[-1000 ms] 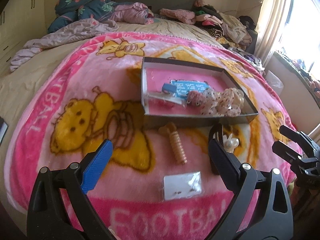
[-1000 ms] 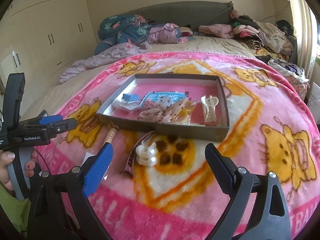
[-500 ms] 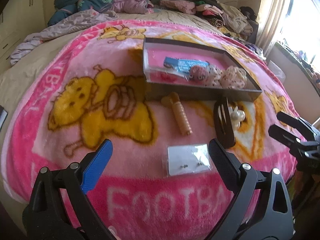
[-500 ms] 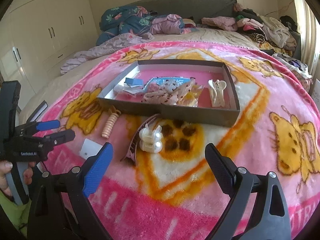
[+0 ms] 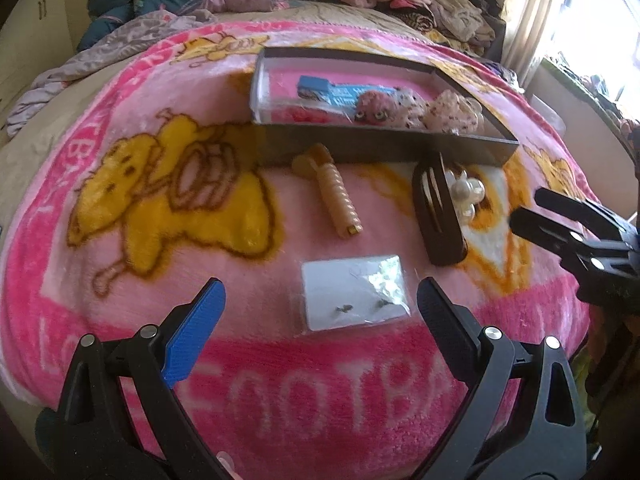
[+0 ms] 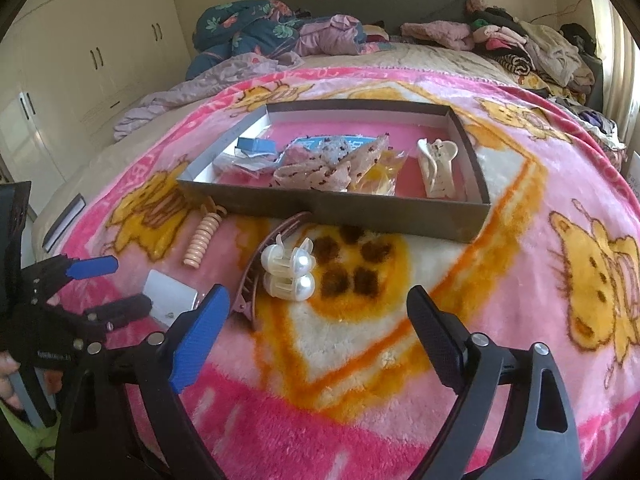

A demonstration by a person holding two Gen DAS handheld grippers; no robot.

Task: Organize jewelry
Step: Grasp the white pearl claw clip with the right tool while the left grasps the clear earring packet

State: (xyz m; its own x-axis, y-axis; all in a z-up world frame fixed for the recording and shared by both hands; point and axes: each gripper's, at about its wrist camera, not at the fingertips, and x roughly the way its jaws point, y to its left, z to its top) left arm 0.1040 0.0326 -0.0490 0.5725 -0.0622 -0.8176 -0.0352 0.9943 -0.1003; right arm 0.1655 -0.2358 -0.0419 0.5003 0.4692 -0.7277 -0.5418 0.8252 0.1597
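Four loose pieces remain ahead of the wide-open, empty left gripper point(image 5: 320, 312) and right gripper point(image 6: 318, 320), the latter's jaws just narrowing slightly, nearest being the clear-bagged white earring card point(image 5: 354, 293), short of the part-filled shallow grey cardboard tray point(image 6: 360, 210).

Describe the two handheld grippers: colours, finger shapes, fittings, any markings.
Both are black plastic frames with silver screw heads. The left gripper and right gripper each have one blue ribbed finger pad and one black textured pad, both long, flat and tapered. The left gripper's body shows small white lettering, too blurred to read.
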